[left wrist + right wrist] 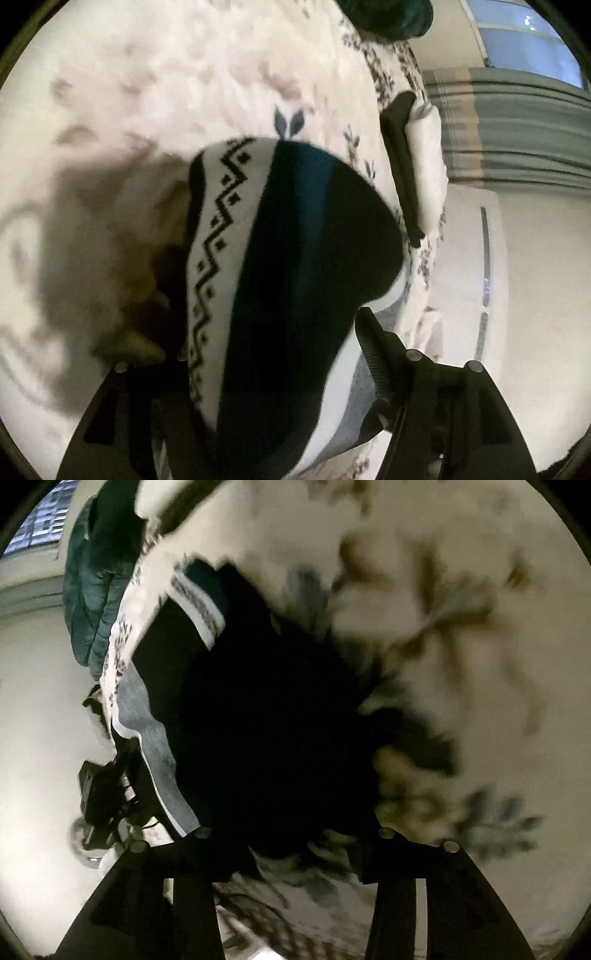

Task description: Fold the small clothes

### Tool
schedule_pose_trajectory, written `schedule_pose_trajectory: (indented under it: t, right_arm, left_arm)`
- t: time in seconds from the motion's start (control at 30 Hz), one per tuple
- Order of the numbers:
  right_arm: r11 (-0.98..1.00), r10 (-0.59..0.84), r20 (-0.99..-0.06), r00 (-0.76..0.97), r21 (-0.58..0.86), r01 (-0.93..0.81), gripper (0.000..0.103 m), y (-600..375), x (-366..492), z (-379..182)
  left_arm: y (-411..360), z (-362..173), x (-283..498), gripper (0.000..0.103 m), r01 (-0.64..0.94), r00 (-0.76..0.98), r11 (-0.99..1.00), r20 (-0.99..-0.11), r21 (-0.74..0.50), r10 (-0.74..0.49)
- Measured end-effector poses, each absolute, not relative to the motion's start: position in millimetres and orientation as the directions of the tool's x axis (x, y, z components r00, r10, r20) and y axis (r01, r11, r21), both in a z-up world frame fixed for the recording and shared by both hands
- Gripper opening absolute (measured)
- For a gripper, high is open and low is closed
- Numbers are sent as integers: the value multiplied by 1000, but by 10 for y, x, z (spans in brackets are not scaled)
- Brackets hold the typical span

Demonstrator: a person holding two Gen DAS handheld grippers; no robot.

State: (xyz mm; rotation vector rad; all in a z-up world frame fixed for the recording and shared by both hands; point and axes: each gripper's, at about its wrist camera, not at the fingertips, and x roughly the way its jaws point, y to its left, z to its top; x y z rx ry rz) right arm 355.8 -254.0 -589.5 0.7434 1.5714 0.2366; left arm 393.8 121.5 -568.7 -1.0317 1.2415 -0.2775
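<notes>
A small knitted garment (288,280), dark navy and teal with a white zigzag-patterned band and grey trim, hangs over my left gripper (273,362) and hides its fingertips; the jaws appear shut on it. In the right wrist view the same garment (266,716) is a dark mass with a white patterned band, lying on the floral bedspread (461,627). It covers my right gripper (291,849), whose fingertips are hidden under the cloth. The left gripper's body (99,797) shows at the garment's left edge.
The white floral bedspread (166,74) fills the background. A dark green padded jacket (96,590) lies at the bed's far edge, also in the left wrist view (388,14). A black strap with a white pad (413,166) sits at the bed edge. Curtains (517,125) and a window stand beyond.
</notes>
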Motion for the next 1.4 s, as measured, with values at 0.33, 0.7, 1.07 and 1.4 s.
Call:
schedule_pose_trajectory:
  t: [0.33,0.7,1.07,1.4]
  right_arm:
    - [831,547,-832,95,554,60,74,-2338,5020,-5653]
    - [876,483,-853,200,468,-121,7,-1972,5525,-5371]
    - [859,511,-860,7,511,34,48,-2097,5616,-5682]
    - [900,429,-883,-189,436,7,6,-2268,4509,-5884]
  left_arm:
    - [1321,-5553,4016,62,-338,417,700,-767,-630,-489]
    - [1504,-5717,4106,24,-387,516,598,-702,-702,-491]
    - [1544,-5528,4029,64,-379,475,612,-714,-694,-515]
    - [1384,-5559,3492,64,-426,392,674,-794,-604,-464]
